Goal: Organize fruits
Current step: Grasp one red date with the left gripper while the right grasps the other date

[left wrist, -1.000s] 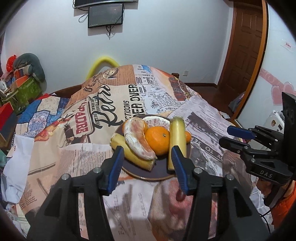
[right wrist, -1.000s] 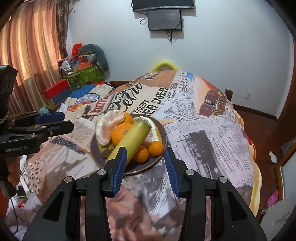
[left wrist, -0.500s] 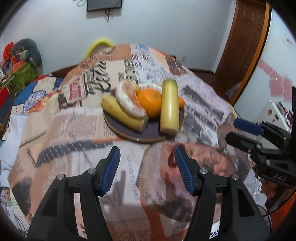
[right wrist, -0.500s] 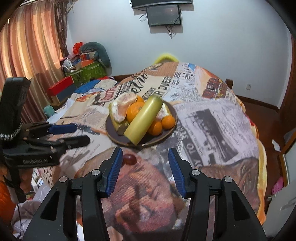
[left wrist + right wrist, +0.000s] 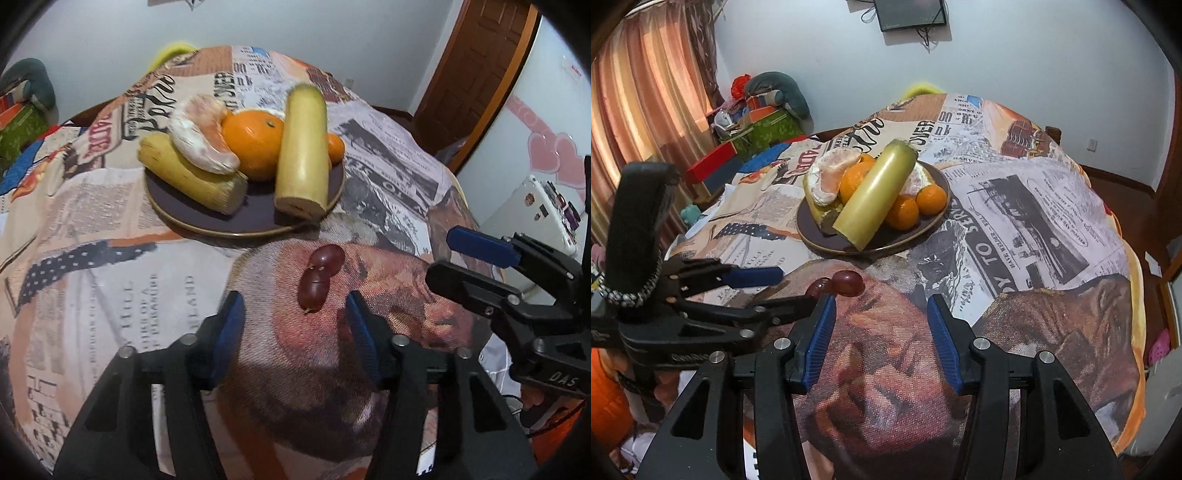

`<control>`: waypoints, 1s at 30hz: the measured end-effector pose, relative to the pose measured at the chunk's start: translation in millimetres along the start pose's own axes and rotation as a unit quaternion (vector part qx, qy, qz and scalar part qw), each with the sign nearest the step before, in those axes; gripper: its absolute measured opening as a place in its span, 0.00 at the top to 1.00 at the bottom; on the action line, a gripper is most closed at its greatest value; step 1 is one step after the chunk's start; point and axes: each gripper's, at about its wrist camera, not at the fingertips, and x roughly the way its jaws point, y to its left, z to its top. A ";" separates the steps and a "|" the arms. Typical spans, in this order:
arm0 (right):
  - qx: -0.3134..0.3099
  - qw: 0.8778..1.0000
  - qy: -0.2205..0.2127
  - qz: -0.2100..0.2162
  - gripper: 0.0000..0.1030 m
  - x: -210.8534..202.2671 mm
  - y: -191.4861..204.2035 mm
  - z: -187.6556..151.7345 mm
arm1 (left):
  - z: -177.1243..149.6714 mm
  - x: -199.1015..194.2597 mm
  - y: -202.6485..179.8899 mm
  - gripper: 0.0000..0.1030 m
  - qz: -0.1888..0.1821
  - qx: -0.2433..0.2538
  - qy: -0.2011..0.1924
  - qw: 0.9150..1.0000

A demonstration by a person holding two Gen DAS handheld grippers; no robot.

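A dark round plate (image 5: pixel 258 216) holds a banana (image 5: pixel 188 173), a peeled citrus piece (image 5: pixel 201 134), oranges (image 5: pixel 253 138) and a pale green cylinder-shaped fruit (image 5: pixel 303 147). Two red grapes (image 5: pixel 317 277) lie on the cloth just in front of the plate. My left gripper (image 5: pixel 293 308) is open, just short of the grapes, which lie slightly beyond its fingertips. My right gripper (image 5: pixel 881 317) is open and empty, with the grapes (image 5: pixel 846 282) a little ahead and to its left. The plate also shows in the right wrist view (image 5: pixel 923 229).
A newspaper-print cloth (image 5: pixel 110 258) covers the round table. The right gripper shows at the right in the left wrist view (image 5: pixel 480 254). Boxes and a cushion (image 5: pixel 764 110) sit by the curtain at far left. A wooden door (image 5: pixel 469 74) is at the far right.
Both grippers have pulled back from the plate and tilted down towards the near cloth. The grapes, hidden before, now lie close before my left gripper's tips.
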 end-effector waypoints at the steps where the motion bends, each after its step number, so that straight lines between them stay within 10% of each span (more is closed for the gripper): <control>1: 0.002 1.000 0.001 0.000 0.54 1.1 -1.4 -0.4 | -0.4 2.9 -1.2 0.52 0.001 0.003 0.002 1.000; 11: -0.004 1.000 0.014 0.002 0.54 10.4 1.0 1.7 | -1.2 6.7 -7.8 0.86 -0.003 0.032 -0.014 0.999; 30: -0.041 0.997 0.056 0.015 0.61 61.5 26.8 20.6 | -1.1 -24.4 49.7 0.87 0.032 -0.021 -0.050 0.998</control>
